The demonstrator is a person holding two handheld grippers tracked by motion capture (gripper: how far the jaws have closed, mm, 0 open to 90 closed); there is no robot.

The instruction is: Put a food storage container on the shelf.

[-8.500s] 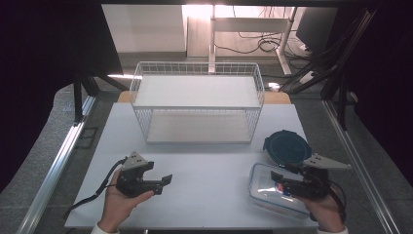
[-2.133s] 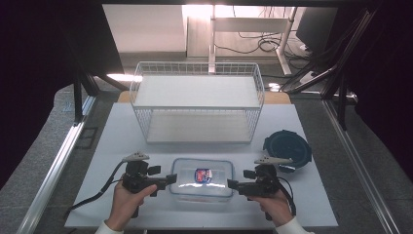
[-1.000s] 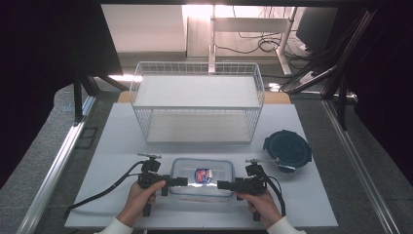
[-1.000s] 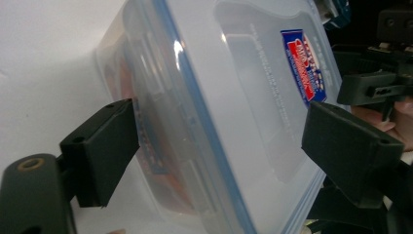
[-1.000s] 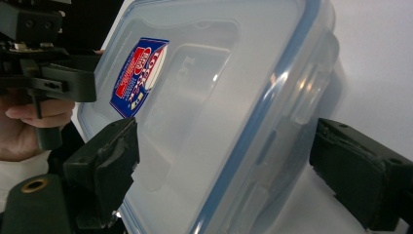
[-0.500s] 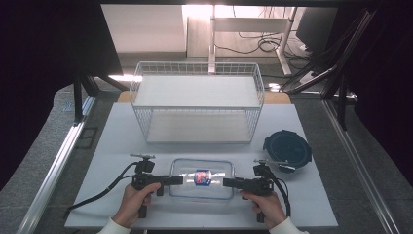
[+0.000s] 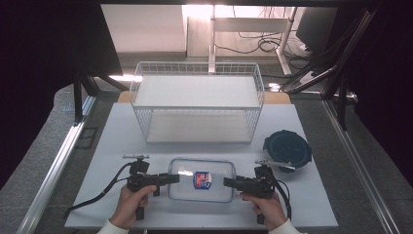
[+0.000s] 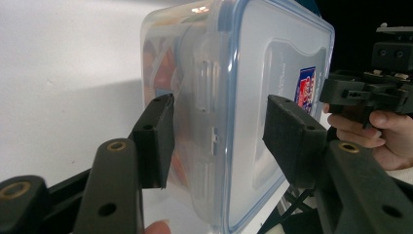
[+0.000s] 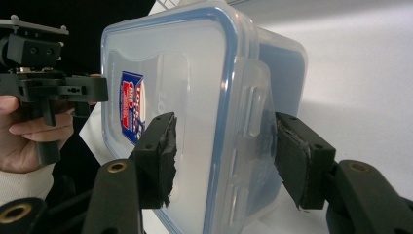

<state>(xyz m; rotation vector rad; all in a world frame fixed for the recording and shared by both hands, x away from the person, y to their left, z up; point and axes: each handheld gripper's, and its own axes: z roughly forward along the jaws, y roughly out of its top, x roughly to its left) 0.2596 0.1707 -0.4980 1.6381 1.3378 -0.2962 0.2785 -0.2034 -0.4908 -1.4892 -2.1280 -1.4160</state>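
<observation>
Both claws closed in within the last second. My left gripper (image 7: 171,178) clamped the left short end of the clear lidded container (image 7: 201,179), pads (image 8: 157,139) above and below the lid latch. My right gripper (image 7: 228,182) closed further on the opposite end, though I could not tell if its pads pressed yet. The container lay at the table's (image 7: 311,204) front, before the wire basket (image 7: 197,108), the round dark lid (image 7: 286,148) beside it. Judgement: a two-handed lift could follow.
</observation>
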